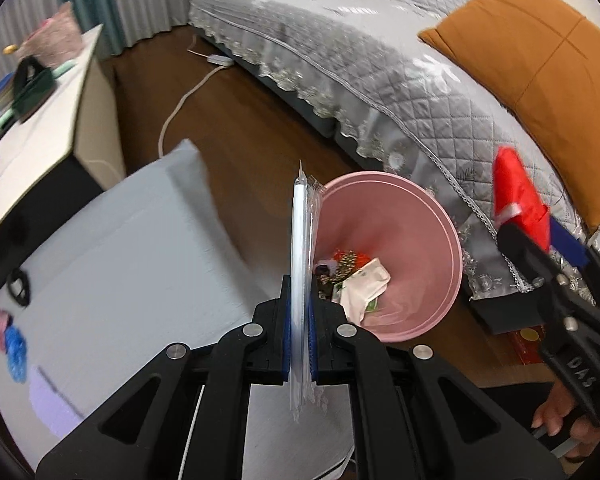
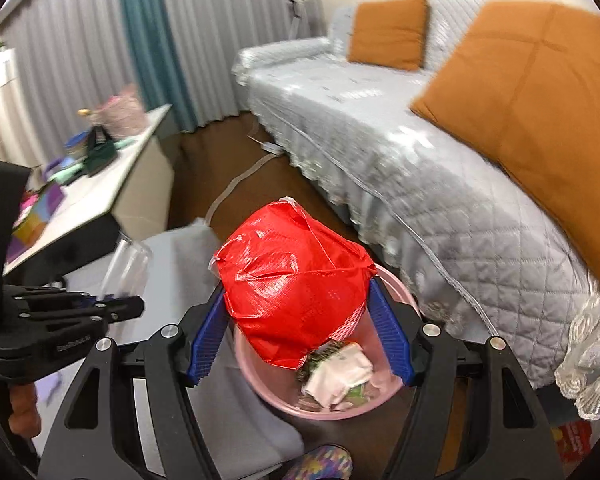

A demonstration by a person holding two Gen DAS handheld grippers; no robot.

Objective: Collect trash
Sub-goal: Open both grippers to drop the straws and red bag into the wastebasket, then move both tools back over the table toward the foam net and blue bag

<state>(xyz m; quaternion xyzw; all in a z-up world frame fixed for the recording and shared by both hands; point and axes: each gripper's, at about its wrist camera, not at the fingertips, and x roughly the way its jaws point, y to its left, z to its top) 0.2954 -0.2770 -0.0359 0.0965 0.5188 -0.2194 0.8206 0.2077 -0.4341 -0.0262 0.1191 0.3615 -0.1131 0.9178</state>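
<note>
My left gripper [image 1: 299,304] is shut on a clear plastic wrapper [image 1: 302,248] that stands edge-on above the near rim of the pink bin [image 1: 440,216]. The bin holds white paper and several dark scraps [image 1: 360,284]. My right gripper [image 2: 296,312] is closed on a crumpled red wrapper [image 2: 292,280] above the bin [image 2: 260,384]. In the left wrist view the right gripper [image 1: 540,240] with the red wrapper [image 1: 516,196] is at the right. In the right wrist view the left gripper [image 2: 132,304] with the clear wrapper [image 2: 126,268] is at the left.
A grey table top [image 1: 120,260] lies left of the bin, with small blue and pink items [image 1: 8,336]. A grey quilted sofa [image 1: 380,80] with orange cushions [image 1: 540,80] runs behind. A white side table [image 1: 40,120] with clutter stands left. A cable [image 1: 180,104] crosses the wooden floor.
</note>
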